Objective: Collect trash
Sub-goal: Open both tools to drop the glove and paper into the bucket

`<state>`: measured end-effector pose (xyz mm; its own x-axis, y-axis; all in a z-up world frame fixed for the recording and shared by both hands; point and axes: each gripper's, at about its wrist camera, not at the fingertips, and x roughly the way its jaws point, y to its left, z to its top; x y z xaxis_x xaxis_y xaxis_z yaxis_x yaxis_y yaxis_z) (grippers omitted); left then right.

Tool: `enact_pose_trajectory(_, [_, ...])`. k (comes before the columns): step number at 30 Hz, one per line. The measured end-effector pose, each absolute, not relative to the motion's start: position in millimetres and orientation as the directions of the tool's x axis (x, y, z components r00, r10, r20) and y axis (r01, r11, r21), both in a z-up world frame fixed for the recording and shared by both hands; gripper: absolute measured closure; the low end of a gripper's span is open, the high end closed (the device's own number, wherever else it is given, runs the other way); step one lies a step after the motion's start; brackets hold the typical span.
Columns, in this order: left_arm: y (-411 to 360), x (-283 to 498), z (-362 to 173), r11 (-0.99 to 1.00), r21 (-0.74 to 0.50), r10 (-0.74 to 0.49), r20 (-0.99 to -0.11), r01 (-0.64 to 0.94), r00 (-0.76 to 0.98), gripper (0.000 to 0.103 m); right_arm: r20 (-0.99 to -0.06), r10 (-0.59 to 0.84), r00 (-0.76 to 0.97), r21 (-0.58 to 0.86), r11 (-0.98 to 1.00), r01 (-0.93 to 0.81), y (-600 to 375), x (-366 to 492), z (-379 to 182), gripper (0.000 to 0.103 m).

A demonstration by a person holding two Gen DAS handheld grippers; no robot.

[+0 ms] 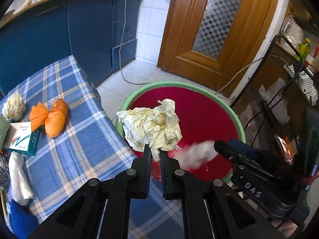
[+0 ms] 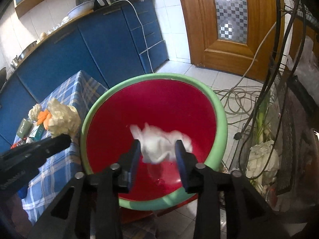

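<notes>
My left gripper (image 1: 155, 151) is shut on a crumpled cream paper ball (image 1: 151, 126) and holds it over the near left rim of a red basin with a green rim (image 1: 137, 91). The ball also shows in the right wrist view (image 2: 62, 117). My right gripper (image 2: 158, 146) hangs above the basin (image 2: 222, 107) with its jaws apart. A blurred white tissue wad (image 2: 161, 145) lies between its fingers and seems to be in motion; it also shows in the left wrist view (image 1: 196, 152). An orange wad (image 1: 52, 117) and a white paper ball (image 1: 13, 106) lie on the plaid table (image 1: 79, 131).
A white and green box (image 1: 22, 139) and a white plastic scrap (image 1: 19, 177) lie at the table's left. Blue cabinets (image 1: 59, 39) stand behind. A black wire rack (image 2: 287, 119) with bags stands right of the basin. Cables (image 2: 239, 99) lie on the tiled floor before a wooden door (image 2: 229, 23).
</notes>
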<state>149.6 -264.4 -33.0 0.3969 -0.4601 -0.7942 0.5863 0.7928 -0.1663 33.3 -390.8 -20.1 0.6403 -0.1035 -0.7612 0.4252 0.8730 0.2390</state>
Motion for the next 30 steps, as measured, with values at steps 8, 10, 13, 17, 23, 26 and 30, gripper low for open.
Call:
enact_pose_trajectory(8, [-278,153,-41,0.777,-0.157,-0.457,-0.807,0.609,0.374,0.093,-0.738,-0.129,0.662,0.257,0.854,0.453,-402,25,-13,0.059])
enact_pose_trajectory(10, [-280,154,-42,0.778,-0.154,-0.454,-0.808,0.609,0.376,0.093,-0.736,-0.136,0.663,0.258,0.849,0.461,-404,23,-11,0.059])
enact_pose_trajectory(13, [-282,154,-41,0.778,-0.153,-0.455,-0.807,0.609,0.377,0.086,-0.734,-0.139,0.665,0.262,0.846,0.465,-406,20,-9,0.059])
enact_pose_trajectory(17, [-279,151,-37,0.783,-0.141,-0.452,-0.798,0.606,0.398,0.065,-0.730,-0.137,0.670,0.260,0.851,0.457,-403,18,-6,0.059])
enact_pose_trajectory(23, [-268,146,-26,0.790,-0.146,-0.461,-0.783,0.596,0.418,0.065,-0.722,-0.129,0.680,0.263,0.858,0.442,-397,17,0,0.059])
enact_pose_trajectory(26, [-260,142,-19,0.798,-0.147,-0.461,-0.774,0.584,0.435,0.065,-0.716,-0.123,0.687,0.264,0.863,0.430,-392,14,5,0.059])
enact_pose_trajectory(30, [-246,136,-9,0.813,-0.150,-0.460,-0.759,0.563,0.461,0.065,-0.708,-0.111,0.697,0.270,0.870,0.412,-384,13,11,0.059])
